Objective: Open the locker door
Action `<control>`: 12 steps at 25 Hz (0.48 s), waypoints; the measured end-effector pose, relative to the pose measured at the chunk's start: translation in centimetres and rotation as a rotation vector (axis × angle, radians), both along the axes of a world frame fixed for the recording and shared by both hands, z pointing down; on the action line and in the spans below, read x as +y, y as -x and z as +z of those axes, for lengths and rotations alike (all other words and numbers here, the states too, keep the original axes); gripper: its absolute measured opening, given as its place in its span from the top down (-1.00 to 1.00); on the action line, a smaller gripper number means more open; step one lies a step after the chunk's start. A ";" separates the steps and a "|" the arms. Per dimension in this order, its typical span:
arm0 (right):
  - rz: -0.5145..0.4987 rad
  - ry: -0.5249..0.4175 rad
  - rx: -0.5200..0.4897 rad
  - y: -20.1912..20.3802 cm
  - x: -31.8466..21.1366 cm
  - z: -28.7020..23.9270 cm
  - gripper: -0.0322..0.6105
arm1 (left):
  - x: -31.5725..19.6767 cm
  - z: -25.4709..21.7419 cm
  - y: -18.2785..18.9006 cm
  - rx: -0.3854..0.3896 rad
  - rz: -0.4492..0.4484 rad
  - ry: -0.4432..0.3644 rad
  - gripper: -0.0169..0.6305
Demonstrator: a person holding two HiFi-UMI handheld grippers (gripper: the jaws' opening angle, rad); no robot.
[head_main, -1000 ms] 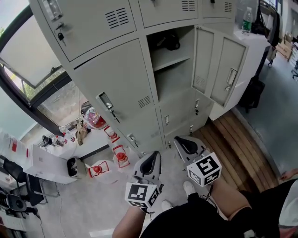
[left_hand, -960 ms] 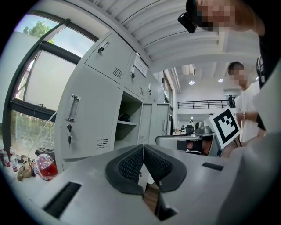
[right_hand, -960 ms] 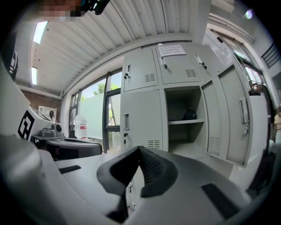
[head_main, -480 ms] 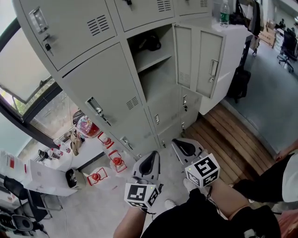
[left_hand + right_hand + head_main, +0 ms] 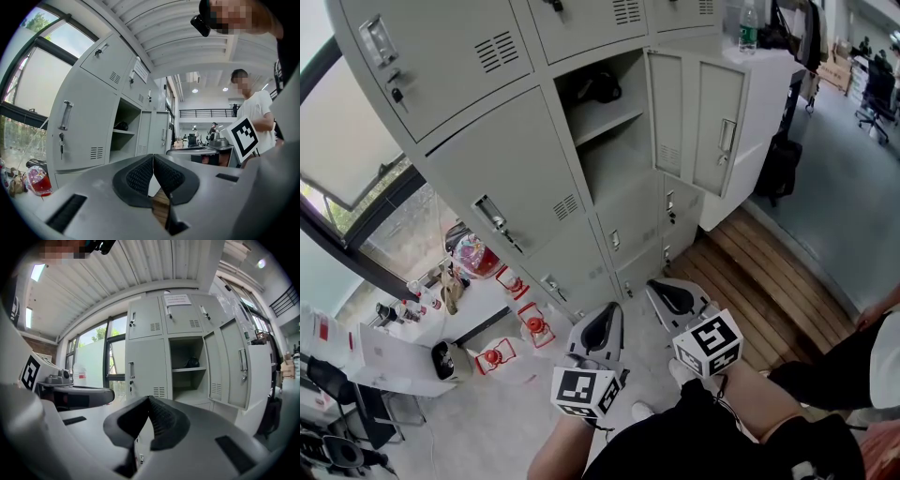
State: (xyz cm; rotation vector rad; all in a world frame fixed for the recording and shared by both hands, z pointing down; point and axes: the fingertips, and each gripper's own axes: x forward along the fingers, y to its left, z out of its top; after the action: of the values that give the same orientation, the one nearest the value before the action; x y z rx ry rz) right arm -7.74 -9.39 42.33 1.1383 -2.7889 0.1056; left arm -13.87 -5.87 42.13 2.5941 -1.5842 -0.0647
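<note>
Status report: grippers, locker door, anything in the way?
Left gripper shut, empty. Right gripper shut, empty. Locker door stands open, dark object on its shelf. No obstruction seen ahead.

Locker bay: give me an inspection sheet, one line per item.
surface: grey floor, with a wooden platform at the right.
job's things: locker door stands open; open compartment has a shelf with a dark thing on it; the neighbouring doors are shut.
clutter: red items and small bits by the low white table.
grippers: left tongs shut, empty; right tongs shut, empty; both away from the lockers.
cables: nothing seen.
surroundings: window at the left; bottle on a white cabinet; a person nearby.
</note>
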 end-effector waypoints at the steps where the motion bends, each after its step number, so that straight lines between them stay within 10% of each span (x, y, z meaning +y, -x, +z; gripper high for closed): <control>1: 0.000 0.000 0.000 0.1 0.0 0.0 0.73 | 0.0 0.0 0.1 0.000 0.000 -0.001 0.90; 12: -0.005 0.001 0.008 0.5 -0.1 0.0 0.73 | -0.2 0.0 0.4 0.003 0.000 0.001 0.90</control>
State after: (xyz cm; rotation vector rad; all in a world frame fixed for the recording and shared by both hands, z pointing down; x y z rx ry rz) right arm -8.25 -9.54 42.37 1.1294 -2.7835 0.1021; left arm -14.30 -6.07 42.10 2.5917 -1.5827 -0.0675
